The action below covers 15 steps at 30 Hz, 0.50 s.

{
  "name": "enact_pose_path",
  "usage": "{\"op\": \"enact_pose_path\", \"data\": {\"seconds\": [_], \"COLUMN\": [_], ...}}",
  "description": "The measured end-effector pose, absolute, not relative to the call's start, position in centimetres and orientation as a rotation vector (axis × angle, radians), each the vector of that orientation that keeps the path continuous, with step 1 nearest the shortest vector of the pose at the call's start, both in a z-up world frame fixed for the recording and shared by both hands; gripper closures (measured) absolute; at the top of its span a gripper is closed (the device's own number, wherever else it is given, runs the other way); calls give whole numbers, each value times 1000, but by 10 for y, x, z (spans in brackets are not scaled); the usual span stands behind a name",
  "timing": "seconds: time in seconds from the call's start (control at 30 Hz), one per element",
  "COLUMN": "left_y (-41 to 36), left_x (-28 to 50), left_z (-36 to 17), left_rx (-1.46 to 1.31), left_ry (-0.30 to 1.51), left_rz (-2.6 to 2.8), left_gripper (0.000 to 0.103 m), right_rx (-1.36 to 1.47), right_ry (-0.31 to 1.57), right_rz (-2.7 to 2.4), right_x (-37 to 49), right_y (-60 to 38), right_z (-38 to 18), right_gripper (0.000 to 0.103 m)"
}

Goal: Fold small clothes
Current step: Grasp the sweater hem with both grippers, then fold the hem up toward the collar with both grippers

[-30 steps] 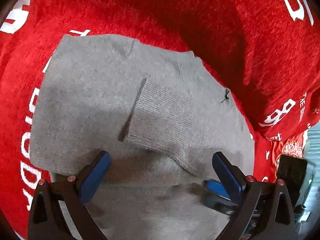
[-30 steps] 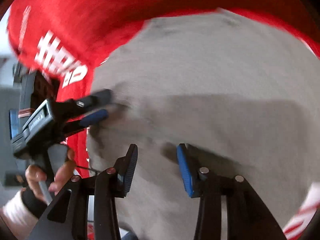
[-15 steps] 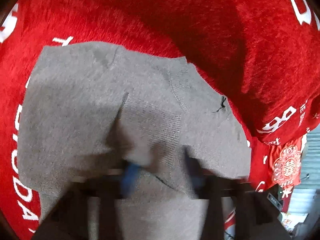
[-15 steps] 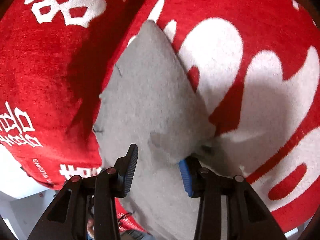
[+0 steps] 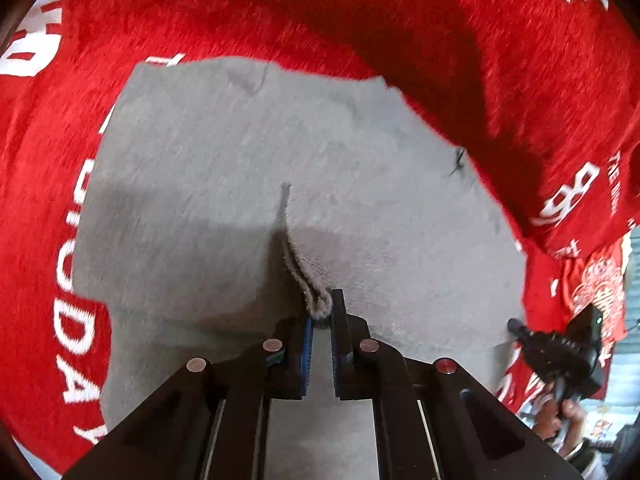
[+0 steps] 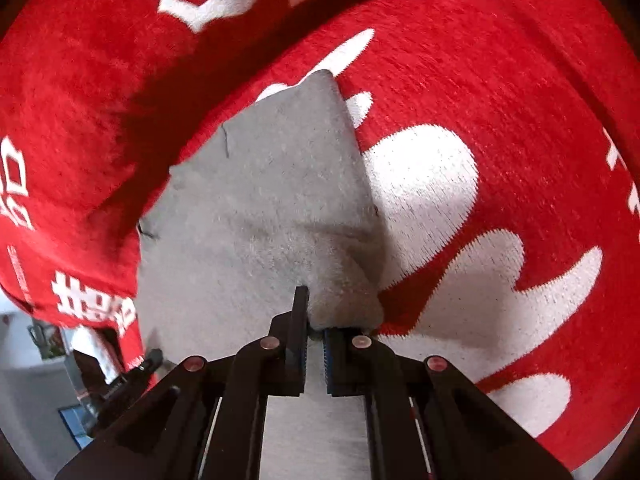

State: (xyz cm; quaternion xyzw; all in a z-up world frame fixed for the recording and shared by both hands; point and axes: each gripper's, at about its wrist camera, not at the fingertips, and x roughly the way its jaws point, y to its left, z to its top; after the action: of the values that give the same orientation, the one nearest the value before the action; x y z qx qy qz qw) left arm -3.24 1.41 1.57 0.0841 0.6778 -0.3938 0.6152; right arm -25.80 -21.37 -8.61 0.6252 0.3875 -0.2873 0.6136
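A small grey knit sweater (image 5: 208, 168) lies spread on a red blanket (image 5: 280, 8). My left gripper (image 5: 320, 312) is shut on a ribbed grey cuff (image 5: 308, 280) of the sweater, pinched into a raised fold. In the right wrist view the same sweater (image 6: 260, 200) shows, and my right gripper (image 6: 315, 330) is shut on its near edge beside the blanket. The right gripper also shows in the left wrist view (image 5: 560, 352) at the lower right, held by a hand.
The red blanket with white lettering and white shapes (image 6: 432, 168) covers the whole surface and rises in folds at the back. Beyond its edge a room shows at the lower left of the right wrist view (image 6: 36, 368).
Both grippers have closed: the left went from wide open to shut on the ribbed cuff, the right from part open to shut on the sweater edge. The right gripper swung toward the sweater's side.
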Motion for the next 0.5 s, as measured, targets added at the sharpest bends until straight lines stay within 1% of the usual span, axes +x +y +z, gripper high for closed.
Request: {"op": "enact_pose_path", "data": {"seconds": [0.1,0.2,0.23,0.27,0.3,0.33,0.4,0.5], "left_y": [22,29,31,32,35,36,32,16], "left_x": [-34,-34,-33,-31,-28,-25,-23,-24], "left_z": [21,32,36,41,45,50,57,56], "left_rx": [237,317,341,350,352,355,363,372], "left_ry": [1543,1500,1485,1474,1461,1446,1424,1414], "left_rz": [-904,-879,-871,-865,-861,-859,-867,-885], "left_gripper": [94,94,94,94,94,94,94,94], "right_rx": [1421,1365,1327,1272,1244,1228,1258,1424], "right_ry": [962,1053,1069,1060,1038,1013,945,836], "right_rz": [-650,-626,-631,-645,-661,-685,-752,-795], "right_x": [-259,-259,-261,-264,-267,-272,-282,-295], "right_y": [-209,-198,-195,-196,-198,-203,-222,-253], "right_z": [-82,-70,-64,-53,-46,-41,-40,-62], "right_gripper": [90,81,75,67,61,52,51,51]}}
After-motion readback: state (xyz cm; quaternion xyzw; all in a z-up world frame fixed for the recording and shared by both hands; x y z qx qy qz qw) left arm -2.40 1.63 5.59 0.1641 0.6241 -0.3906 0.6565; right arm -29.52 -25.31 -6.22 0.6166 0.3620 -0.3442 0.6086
